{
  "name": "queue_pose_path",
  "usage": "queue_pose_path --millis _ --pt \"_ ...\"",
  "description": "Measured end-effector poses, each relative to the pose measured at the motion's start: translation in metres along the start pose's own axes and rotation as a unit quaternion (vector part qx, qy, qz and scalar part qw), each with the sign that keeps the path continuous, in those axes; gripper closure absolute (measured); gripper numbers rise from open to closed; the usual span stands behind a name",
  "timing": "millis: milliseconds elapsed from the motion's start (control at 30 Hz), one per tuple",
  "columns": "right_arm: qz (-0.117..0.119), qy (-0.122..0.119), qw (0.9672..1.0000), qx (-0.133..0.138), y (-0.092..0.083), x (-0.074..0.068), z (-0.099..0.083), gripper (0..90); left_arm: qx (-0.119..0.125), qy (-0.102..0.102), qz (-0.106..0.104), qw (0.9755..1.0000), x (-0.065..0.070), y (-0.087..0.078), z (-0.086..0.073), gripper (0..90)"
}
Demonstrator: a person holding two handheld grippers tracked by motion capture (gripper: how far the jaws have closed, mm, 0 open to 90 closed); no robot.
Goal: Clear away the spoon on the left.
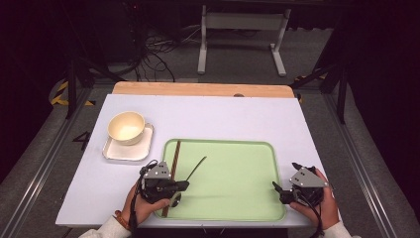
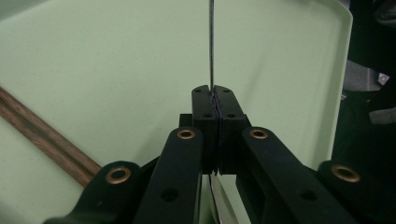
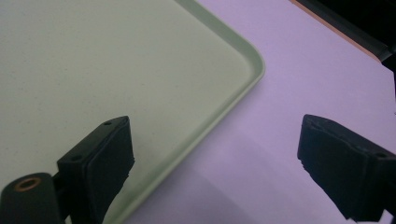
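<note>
Left hand-held gripper [image 1: 179,187]: jaws pressed together, pinching a thin dark metal utensil [image 1: 197,167] edge-on near one end; its slim handle [image 2: 211,44] runs straight out from the pads over the pale green plastic tray [image 1: 237,196], and a shiny part of it shows below the jaws, the exact kind of utensil not being clear. Handling note: the grip is narrow and near one end, so the piece could likely swivel; best lowered slowly and level, and set flat on the tray floor before the jaws part. Adjacent item: a pair of brown wooden chopsticks [image 1: 173,166] lying lengthwise just beside the tray's left rim, close to the gripper; the set-down should keep to their right, apart from them. Right hand-held gripper [image 1: 284,184]: jaws spread wide, holding nothing, hovering at the tray's near right corner [image 3: 254,70], over its rim. Open room: the tray's middle and right floor are bare. Further out: a cream ceramic bowl [image 1: 126,127] on a small white square plate [image 1: 119,151], well apart on the white surface [image 1: 223,114]; the surface's near edge lies just behind both hands.
</note>
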State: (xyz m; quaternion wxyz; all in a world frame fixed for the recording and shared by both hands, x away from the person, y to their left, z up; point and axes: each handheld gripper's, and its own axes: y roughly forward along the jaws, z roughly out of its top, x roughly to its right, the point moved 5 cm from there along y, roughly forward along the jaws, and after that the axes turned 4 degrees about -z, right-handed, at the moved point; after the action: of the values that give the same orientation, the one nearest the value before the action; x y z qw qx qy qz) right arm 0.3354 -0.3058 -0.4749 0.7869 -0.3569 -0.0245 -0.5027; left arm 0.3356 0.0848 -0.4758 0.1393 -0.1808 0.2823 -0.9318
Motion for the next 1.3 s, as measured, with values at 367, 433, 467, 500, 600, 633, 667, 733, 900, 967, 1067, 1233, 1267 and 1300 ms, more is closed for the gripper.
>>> queue_pose_path --millis 367,433,467,500,600,633,667,733,900,967,1067,1233,1267,1300 --pt "0.002 -0.002 1.0 0.001 0.0 0.0 0.0 11.0 -0.014 -0.009 -0.014 0.9998 -0.001 0.009 -0.004 86.0" --pt "0.002 -0.003 1.0 0.0 0.0 -0.001 0.0 11.0 -0.017 -0.009 -0.015 0.9997 -0.001 0.01 -0.004 85.8" --pt "0.001 -0.003 1.0 0.0 0.0 -0.001 0.0 11.0 -0.018 -0.011 -0.015 0.9997 -0.001 0.011 -0.004 85.8" --pt "0.002 -0.003 1.0 0.0 0.0 -0.001 0.0 11.0 -0.024 -0.007 -0.015 0.9996 -0.002 0.011 -0.005 86.2" --pt "0.002 -0.003 1.0 0.0 0.0 -0.001 0.0 11.0 -0.029 -0.006 -0.015 0.9995 -0.002 0.014 -0.006 86.3" --pt "0.002 -0.003 1.0 0.0 0.0 -0.001 0.0 11.0 -0.03 -0.004 -0.014 0.9994 -0.003 0.014 -0.006 86.3" --pt "0.002 -0.003 1.0 0.0 0.0 -0.001 0.0 11.0 -0.031 -0.004 -0.013 0.9994 -0.003 0.014 -0.006 86.4" --pt "0.002 -0.003 1.0 0.0 0.0 -0.001 0.0 11.0 -0.032 0.0 -0.01 0.9994 -0.004 0.014 -0.006 87.3" --pt "0.002 -0.004 1.0 0.0 0.001 -0.001 0.0 11.0 -0.038 0.016 -0.005 0.9991 -0.004 0.015 -0.003 90.0" --pt "0.002 -0.005 1.0 0.0 0.001 -0.001 0.0 11.0 -0.044 0.024 -0.002 0.9988 -0.004 0.017 -0.003 90.0" --pt "0.002 -0.005 1.0 0.002 0.0 -0.002 0.001 11.0 -0.044 0.036 -0.006 0.9984 -0.005 0.02 0.002 90.0" --pt "0.003 -0.006 1.0 0.0 0.001 -0.002 0.001 11.0 -0.038 0.058 -0.025 0.9973 -0.003 0.027 0.013 88.9" --pt "0.003 -0.005 1.0 -0.001 0.001 -0.002 0.001 11.0 -0.044 0.066 -0.027 0.9965 -0.001 0.03 0.015 89.4" --pt "0.003 -0.007 1.0 -0.001 0.001 -0.002 0.001 11.0 -0.05 0.073 -0.027 0.9957 0.0 0.033 0.016 89.8"
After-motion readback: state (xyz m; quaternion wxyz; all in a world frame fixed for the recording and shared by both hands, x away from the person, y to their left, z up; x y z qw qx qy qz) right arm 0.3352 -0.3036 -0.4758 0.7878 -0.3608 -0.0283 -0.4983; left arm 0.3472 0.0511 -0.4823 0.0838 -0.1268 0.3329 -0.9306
